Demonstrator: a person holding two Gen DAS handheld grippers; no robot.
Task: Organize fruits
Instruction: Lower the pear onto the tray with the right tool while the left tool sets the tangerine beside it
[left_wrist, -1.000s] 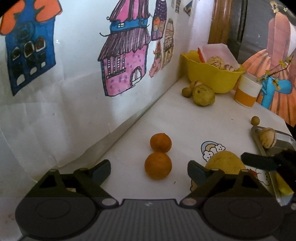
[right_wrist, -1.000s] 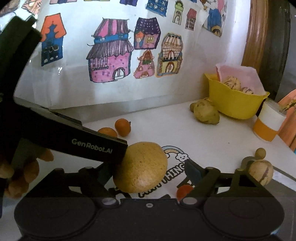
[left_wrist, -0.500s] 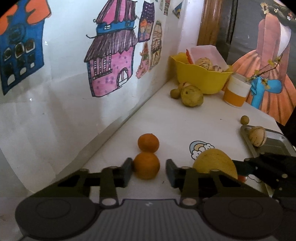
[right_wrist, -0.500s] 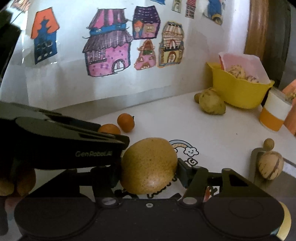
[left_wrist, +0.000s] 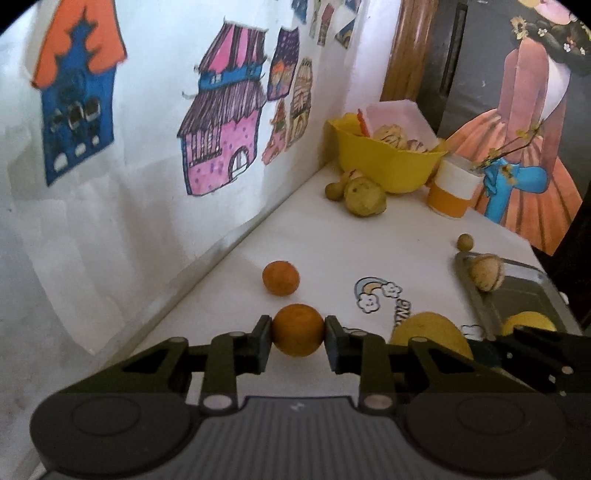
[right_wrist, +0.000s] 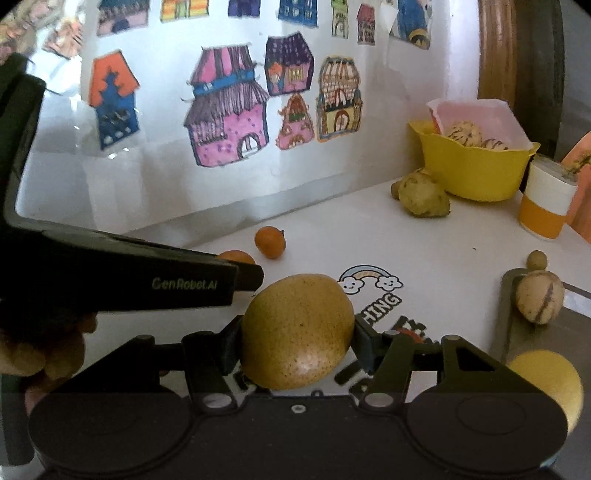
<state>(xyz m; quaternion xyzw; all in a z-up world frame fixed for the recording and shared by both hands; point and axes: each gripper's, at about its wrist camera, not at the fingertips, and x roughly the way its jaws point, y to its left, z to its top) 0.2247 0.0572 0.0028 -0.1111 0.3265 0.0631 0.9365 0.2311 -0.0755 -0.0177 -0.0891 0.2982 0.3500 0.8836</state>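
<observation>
Left tool (left_wrist: 298, 334): squeezed tight on the near orange (left_wrist: 297, 329), close to the worktop's (left_wrist: 369, 240) wall edge.
Other orange (left_wrist: 280, 277): sits just behind it.
Right tool (right_wrist: 295, 332): squeezed tight on the big yellow-brown fruit (right_wrist: 296, 330), beside the tray (right_wrist: 506, 317).

Paper drawings of houses hang on the white wall: a pink house (right_wrist: 226, 123), a blue house with an orange roof (left_wrist: 75, 92) and smaller ones beside them. A white and orange cup (right_wrist: 546, 199) stands on the white table (left_wrist: 332, 251) just beside the far corner, in front of a picture of a figure in an orange dress (left_wrist: 524, 122). A rainbow sticker (right_wrist: 369, 278) with lettering lies flat on the tabletop.
</observation>
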